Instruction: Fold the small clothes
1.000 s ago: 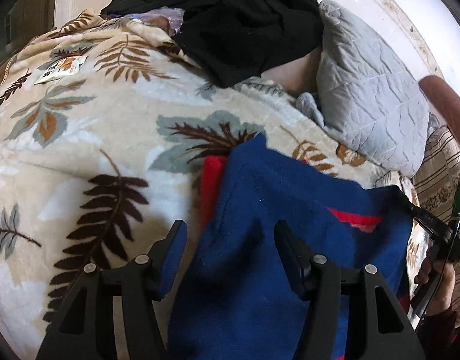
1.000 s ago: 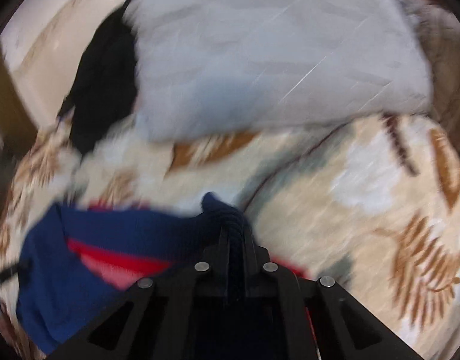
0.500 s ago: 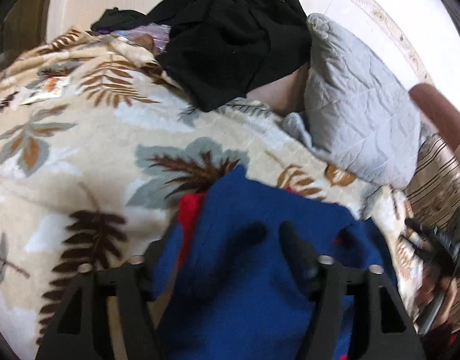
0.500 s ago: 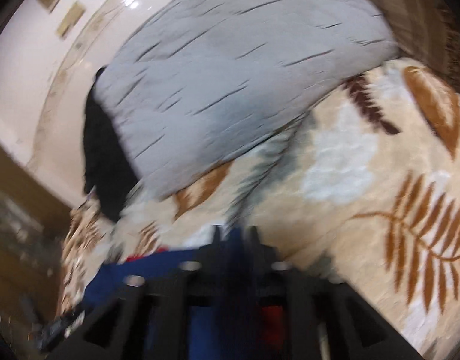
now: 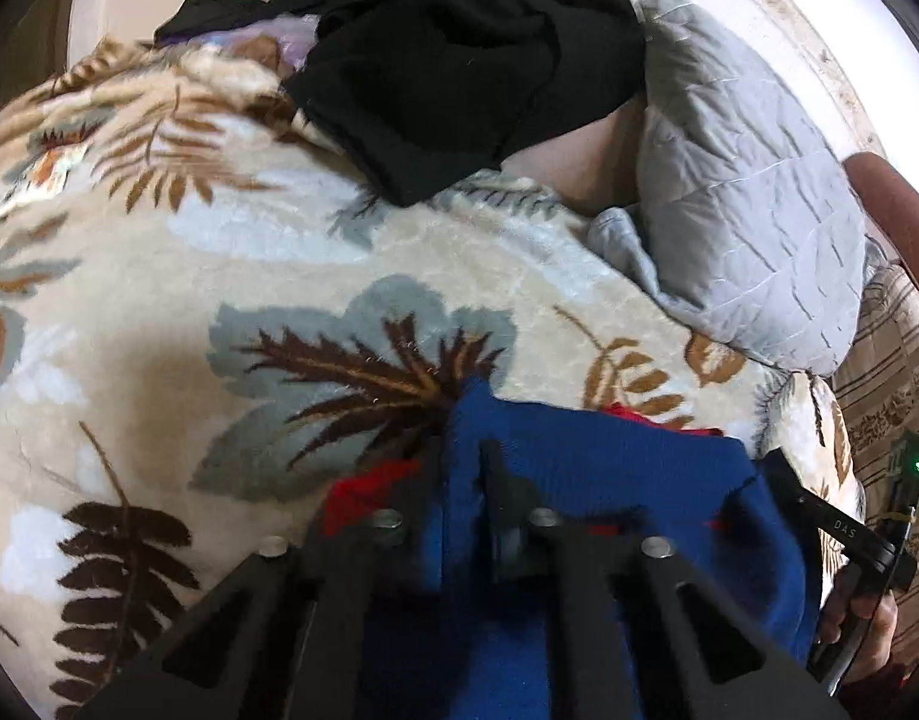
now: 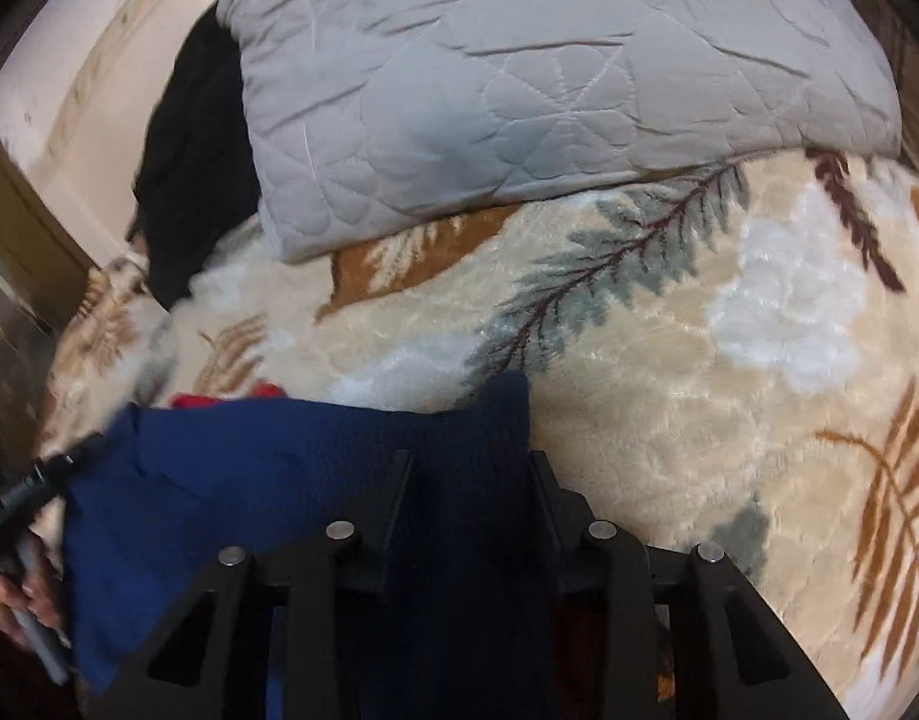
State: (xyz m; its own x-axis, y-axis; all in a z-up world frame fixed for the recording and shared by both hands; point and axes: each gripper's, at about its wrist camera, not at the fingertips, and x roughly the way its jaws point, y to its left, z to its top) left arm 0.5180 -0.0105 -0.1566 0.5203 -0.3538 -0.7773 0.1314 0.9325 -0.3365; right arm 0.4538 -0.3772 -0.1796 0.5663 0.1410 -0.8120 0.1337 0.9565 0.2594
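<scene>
A blue knit garment (image 5: 609, 468) with red parts (image 5: 363, 492) lies on a leaf-patterned blanket (image 5: 219, 270). My left gripper (image 5: 468, 474) is at the garment's far left corner, jaws closing, with a fold of blue cloth pinched between the fingers. In the right wrist view the same garment (image 6: 279, 468) spreads to the left. My right gripper (image 6: 471, 468) is at its right corner, jaws closing. Blue cloth lies in the gap between them, which stays wide. Each view shows the other gripper at its edge, held by a hand (image 5: 879, 618).
A grey quilted pillow (image 6: 519, 72) lies just beyond the garment, also in the left wrist view (image 5: 747, 210). A heap of black clothes (image 5: 459, 48) sits at the far end of the bed. Striped bedding (image 5: 891, 372) runs along the right edge.
My left gripper moved forward over the garment and its wide jaws came together on the blue corner. My right gripper, shut on the cloth before, opened, swung and sank; its jaws now stand apart around the cloth.
</scene>
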